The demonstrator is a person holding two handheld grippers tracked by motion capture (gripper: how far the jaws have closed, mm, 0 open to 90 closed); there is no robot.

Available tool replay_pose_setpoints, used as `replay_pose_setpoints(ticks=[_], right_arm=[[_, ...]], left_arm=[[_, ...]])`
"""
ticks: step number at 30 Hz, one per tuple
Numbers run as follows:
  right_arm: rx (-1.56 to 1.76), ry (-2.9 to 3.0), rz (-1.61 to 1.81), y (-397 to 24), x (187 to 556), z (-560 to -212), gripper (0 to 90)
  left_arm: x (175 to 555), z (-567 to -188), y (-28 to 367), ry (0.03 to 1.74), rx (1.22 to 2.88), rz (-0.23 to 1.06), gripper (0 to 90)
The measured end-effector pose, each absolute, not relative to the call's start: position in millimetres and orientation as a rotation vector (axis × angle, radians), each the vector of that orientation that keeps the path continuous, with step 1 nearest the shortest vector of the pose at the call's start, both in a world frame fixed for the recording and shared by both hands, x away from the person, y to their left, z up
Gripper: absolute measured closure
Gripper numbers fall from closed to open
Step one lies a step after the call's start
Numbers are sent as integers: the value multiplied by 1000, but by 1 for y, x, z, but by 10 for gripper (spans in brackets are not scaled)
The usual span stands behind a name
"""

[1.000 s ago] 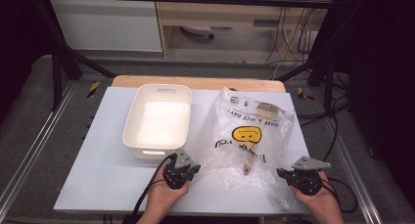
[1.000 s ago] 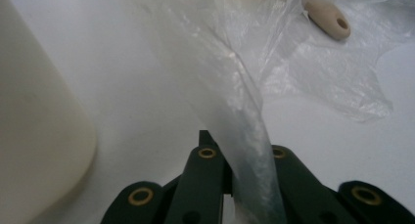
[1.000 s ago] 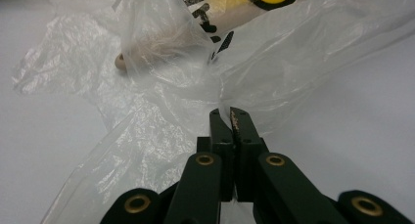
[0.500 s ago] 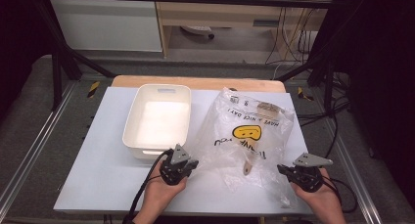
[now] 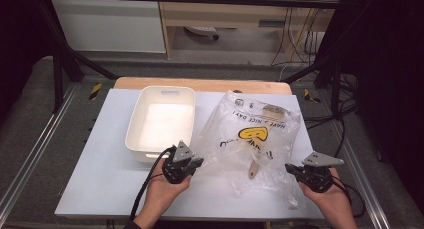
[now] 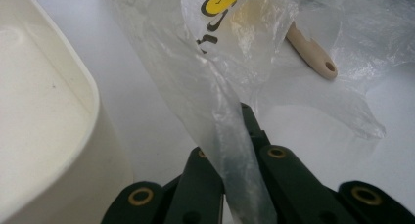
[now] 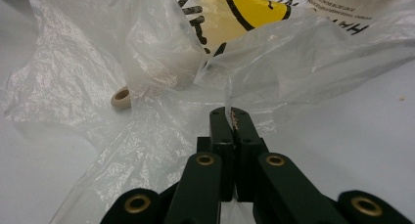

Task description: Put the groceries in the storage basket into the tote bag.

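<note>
A clear plastic bag (image 5: 250,139) with a yellow smiley print lies on the white table, its mouth toward me. Inside it rests a wooden-handled tool (image 5: 255,164) (image 6: 313,50) (image 7: 121,97). My left gripper (image 5: 192,164) (image 6: 242,121) is shut on the bag's near left edge (image 6: 230,150), lifting the film into a ridge. My right gripper (image 5: 295,170) (image 7: 230,117) is shut on the bag's near right edge (image 7: 227,94), low over the table.
A white plastic tub (image 5: 162,121) (image 6: 44,126) stands empty just left of the bag, close beside my left gripper. A wooden board edge (image 5: 200,84) runs along the table's far side. Cables (image 5: 330,114) hang off the right.
My left gripper has risen a little, pulling the bag's left edge up with it. The right gripper has stayed put.
</note>
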State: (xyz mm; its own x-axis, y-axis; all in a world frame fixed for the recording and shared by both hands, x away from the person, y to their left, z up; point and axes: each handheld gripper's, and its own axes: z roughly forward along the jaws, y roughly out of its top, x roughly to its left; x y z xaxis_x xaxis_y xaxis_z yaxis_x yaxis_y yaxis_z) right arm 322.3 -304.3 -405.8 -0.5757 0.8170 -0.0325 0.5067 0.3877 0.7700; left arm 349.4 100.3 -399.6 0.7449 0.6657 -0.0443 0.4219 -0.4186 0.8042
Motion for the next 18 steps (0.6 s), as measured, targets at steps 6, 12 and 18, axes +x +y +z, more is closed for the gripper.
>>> replay_pose_setpoints(ticks=[6,12,18], right_arm=[[1140,2239,1034,-305,325,-399,900],[1132,2230,1036,-306,327,-393,900],[1123,2224,1037,-306,328,-390,900]], left_arm=[[352,-391,99,800,2074,364,900],[353,-384,99,791,2067,373,900],[354,-379,98,787,2061,374,900]])
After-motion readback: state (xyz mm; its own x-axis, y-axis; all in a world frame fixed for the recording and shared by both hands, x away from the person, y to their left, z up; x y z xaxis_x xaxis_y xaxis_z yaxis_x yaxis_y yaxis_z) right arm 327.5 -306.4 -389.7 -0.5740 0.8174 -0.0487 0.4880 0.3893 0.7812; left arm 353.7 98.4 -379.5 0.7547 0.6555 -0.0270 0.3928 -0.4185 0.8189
